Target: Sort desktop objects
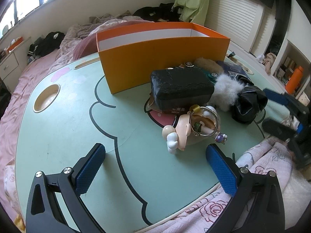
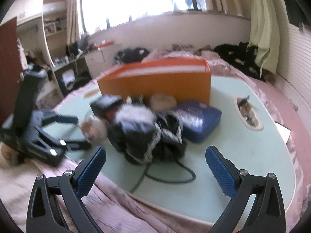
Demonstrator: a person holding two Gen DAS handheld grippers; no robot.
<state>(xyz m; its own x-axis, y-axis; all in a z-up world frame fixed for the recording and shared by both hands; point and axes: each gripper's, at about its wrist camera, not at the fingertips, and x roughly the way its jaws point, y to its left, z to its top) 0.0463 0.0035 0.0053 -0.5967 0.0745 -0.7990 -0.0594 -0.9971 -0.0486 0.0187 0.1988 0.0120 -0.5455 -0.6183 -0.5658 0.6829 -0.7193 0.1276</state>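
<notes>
Orange box (image 1: pixel 163 66) waits mid-surface; both grippers' fingers (image 1: pixel 88 168) apart, empty; we could snag the figurine (image 1: pixel 186 130) keyring, dragging clutter.

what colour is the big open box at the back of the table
Orange outside, white inside. The box shows best in the left wrist view; the right wrist view is blurred.

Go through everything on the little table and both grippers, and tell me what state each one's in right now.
Left gripper: open, holding nothing.
Right gripper: open, holding nothing.
Orange box: upright, lid off.
Black case: closed, lying on the pile.
Toy figure: tipped on its side, metal ring on top.
Black pouch: crumpled, fluffy white trim.
Blue case: closed, lying flat.
Table: clear in front of the left gripper.
</notes>
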